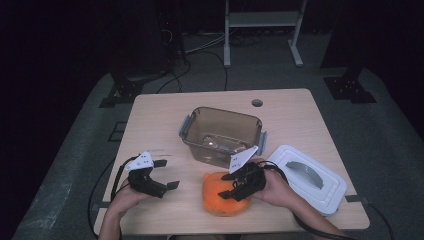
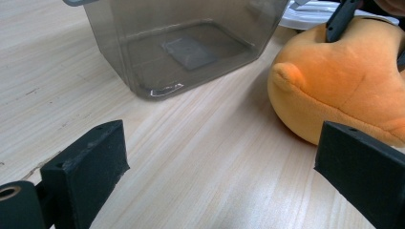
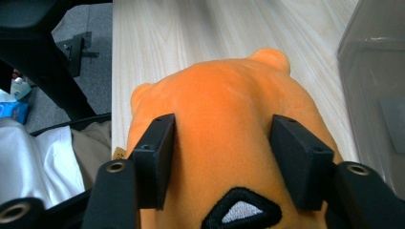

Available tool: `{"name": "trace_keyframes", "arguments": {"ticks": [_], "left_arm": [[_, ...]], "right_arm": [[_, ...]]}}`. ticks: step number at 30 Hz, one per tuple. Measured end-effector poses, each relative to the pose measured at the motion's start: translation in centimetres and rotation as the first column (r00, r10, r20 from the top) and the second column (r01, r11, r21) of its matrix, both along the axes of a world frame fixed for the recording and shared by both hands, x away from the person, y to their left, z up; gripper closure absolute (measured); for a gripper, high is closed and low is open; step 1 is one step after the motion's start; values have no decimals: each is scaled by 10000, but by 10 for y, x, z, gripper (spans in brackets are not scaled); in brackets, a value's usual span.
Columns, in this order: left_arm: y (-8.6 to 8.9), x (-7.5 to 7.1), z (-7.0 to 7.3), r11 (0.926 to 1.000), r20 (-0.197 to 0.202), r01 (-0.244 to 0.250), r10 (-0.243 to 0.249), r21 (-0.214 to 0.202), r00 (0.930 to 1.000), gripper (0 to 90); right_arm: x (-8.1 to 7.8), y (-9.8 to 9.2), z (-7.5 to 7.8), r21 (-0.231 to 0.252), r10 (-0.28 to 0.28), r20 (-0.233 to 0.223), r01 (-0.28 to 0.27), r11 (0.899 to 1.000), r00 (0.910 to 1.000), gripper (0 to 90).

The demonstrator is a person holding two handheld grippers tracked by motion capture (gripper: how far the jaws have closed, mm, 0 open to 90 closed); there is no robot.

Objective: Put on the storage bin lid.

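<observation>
Patch (image 3: pixel 237 210), black-edged and unlettered, on orange plush toy (image 3: pixel 229 119)

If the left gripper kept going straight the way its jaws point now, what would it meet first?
Probably the orange plush toy, or bare table between it and the clear plastic box; depth is hard to judge. The left gripper is open, with nothing between its jaws.

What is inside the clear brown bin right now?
The brown bin looks empty: through its wall only a flat label-like patch on the floor shows. The orange plush lies outside, on the table. The bin's near wall hides part of the floor.
</observation>
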State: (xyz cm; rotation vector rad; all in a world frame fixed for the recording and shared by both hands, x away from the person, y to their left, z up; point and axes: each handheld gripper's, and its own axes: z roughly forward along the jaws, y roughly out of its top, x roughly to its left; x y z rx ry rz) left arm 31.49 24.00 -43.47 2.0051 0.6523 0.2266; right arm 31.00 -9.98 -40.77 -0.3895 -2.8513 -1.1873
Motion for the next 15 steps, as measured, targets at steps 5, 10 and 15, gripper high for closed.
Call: {"name": "trace_keyframes", "arguments": {"ticks": [5, 10, 15], "left_arm": [[1, 0, 0, 10000, -8, -39, 39, -5, 10000, 31], [2, 0, 0, 10000, -24, -38, 38, -10, 10000, 31], [2, 0, 0, 10000, -19, -47, 47, -18, 10000, 31]], "right_arm": [[-4, 2, 2, -104, -127, 82, 128, 9999, 9999, 492], [-7, 3, 3, -158, -179, 146, 182, 9997, 9997, 545], [-10, 5, 7, -236, -276, 116, 279, 9993, 9996, 596]]}}
